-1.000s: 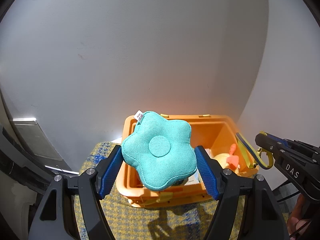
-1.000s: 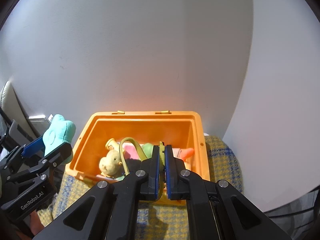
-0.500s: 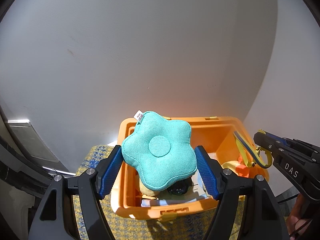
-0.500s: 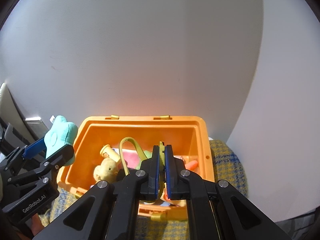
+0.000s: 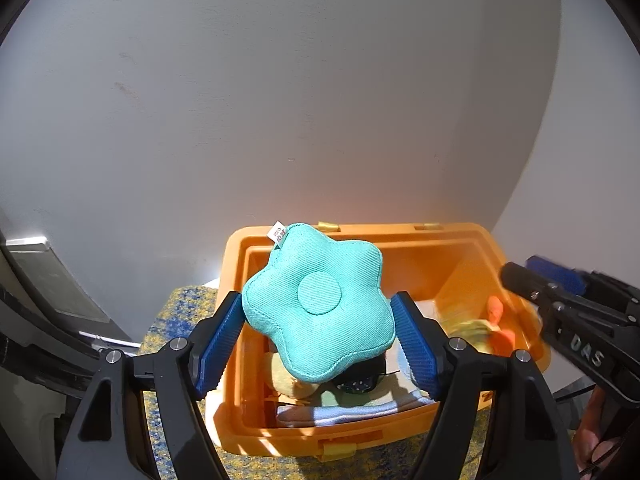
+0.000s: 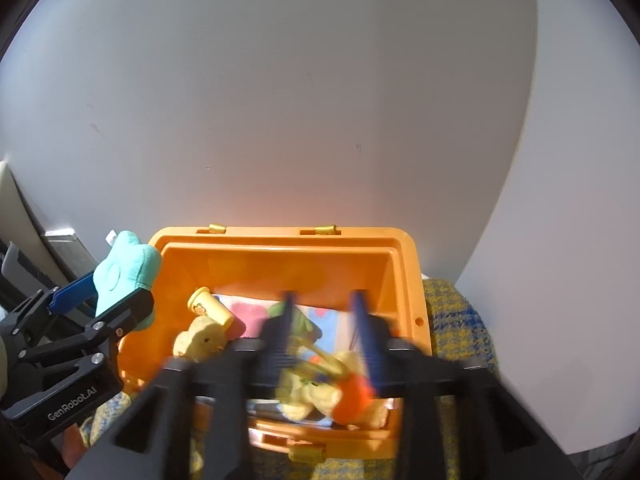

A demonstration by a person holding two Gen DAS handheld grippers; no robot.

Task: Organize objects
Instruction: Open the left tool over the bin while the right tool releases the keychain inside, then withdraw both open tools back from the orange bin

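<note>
My left gripper (image 5: 318, 330) is shut on a teal flower-shaped plush (image 5: 318, 306) and holds it above the left side of an open orange bin (image 5: 448, 236). In the right wrist view the plush (image 6: 126, 272) hangs over the bin's left rim (image 6: 280, 236). My right gripper (image 6: 324, 332) is open and blurred over the bin's right half. A yellow-green strap item (image 6: 316, 364) lies in the bin below it, among soft toys.
The bin holds a yellow plush duck (image 6: 200, 340), a yellow dough tub (image 6: 210, 308), an orange toy (image 5: 498, 320) and folded cloth (image 5: 352, 410). The bin stands on a yellow-blue plaid cushion (image 6: 460, 320) against a grey wall.
My right gripper has opened and let go of the yellow-green strap, which now lies in the bin. Both grippers have moved closer over the bin. The left still holds the plush.
</note>
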